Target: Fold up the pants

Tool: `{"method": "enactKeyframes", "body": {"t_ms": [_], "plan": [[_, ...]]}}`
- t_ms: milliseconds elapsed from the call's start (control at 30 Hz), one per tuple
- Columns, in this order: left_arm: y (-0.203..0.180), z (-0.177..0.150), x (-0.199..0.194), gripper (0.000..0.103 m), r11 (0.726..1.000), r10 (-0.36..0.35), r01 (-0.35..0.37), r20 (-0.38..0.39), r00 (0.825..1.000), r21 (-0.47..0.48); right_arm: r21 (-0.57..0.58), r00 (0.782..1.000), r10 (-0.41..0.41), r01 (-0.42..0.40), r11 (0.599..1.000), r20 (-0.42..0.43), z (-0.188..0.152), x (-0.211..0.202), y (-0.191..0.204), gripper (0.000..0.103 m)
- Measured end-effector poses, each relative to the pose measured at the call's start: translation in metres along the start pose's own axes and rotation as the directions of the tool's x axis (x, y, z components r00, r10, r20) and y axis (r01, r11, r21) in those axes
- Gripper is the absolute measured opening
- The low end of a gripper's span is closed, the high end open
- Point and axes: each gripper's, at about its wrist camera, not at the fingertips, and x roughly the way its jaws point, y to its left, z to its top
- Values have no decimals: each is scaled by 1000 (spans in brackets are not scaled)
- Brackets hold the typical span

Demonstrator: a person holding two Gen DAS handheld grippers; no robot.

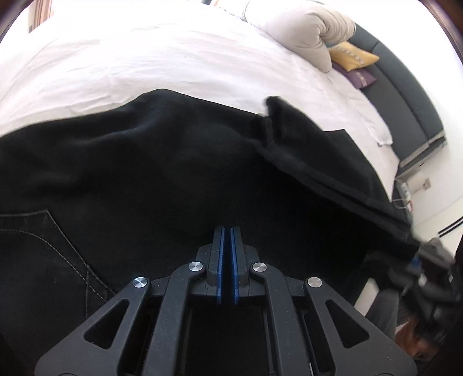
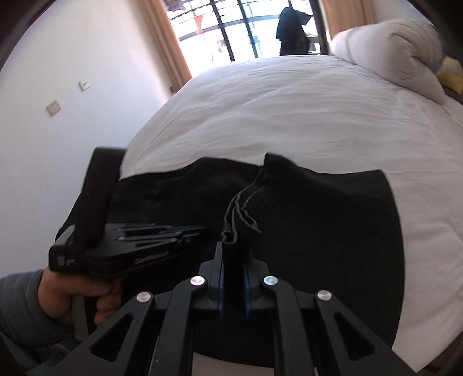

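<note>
A: Where are the pants (image 1: 162,162)?

B: On the bed (image 1: 144,63), at its near edge, spread over the white sheet. They are black. In the left wrist view they fill the lower half, with a stitched pocket (image 1: 43,248) at the lower left.

A: And the left gripper (image 1: 227,231)?

B: Its blue pads (image 1: 221,260) stand almost together, only a thin slit between them. The tips lie over the black cloth, but I cannot tell whether any cloth is caught in that slit. From the right wrist view the same left gripper (image 2: 199,228) comes in side-on, held in a hand (image 2: 75,292), lying flat over the pants (image 2: 318,219).

A: The right gripper (image 2: 233,251)?

B: Clamped on a bunched fold of the pants. The cloth rises between the two fingers and ends in a crumpled ribbed edge, the waistband (image 2: 240,214), just above the tips.

A: Is that fold lifted?

B: It stands up from the rest of the cloth, forming a ridge that runs away toward the far edge of the pants. In the left view the right gripper (image 1: 416,263) is blurred at the right margin, beside a seamed edge of cloth.

A: Anything else on the bed?

B: A rolled duvet (image 2: 390,49) at the far right, a yellow cushion (image 1: 353,56) beyond it. A window (image 2: 246,26) with curtains stands behind the bed.
</note>
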Motion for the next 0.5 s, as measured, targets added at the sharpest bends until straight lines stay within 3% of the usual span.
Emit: {"method": "enactKeyframes", "body": {"t_ms": [200, 300, 367, 400, 433, 500], "plan": [[28, -3, 1, 4, 980, -146, 147, 18, 989, -133, -9, 1000, -12, 12, 1000, 5, -2, 1, 7, 11], [34, -3, -6, 4, 967, -168, 170, 24, 985, -188, -35, 999, -34, 35, 999, 21, 5, -4, 20, 11], [42, -1, -12, 14, 954, -193, 195, 30, 981, -229, -80, 999, -47, 49, 996, 20, 4, -6, 32, 11], [46, 0, -16, 31, 935, -236, 238, 43, 971, -264, -110, 999, -49, 50, 993, 16, 5, -4, 39, 11], [48, 1, -20, 55, 918, -268, 273, 58, 962, -287, -144, 999, -51, 52, 988, 10, 3, -3, 48, 11], [54, 3, -30, 69, 885, -316, 330, 99, 944, -329, -204, 998, -57, 57, 977, 6, -5, -1, 65, 11]]}}
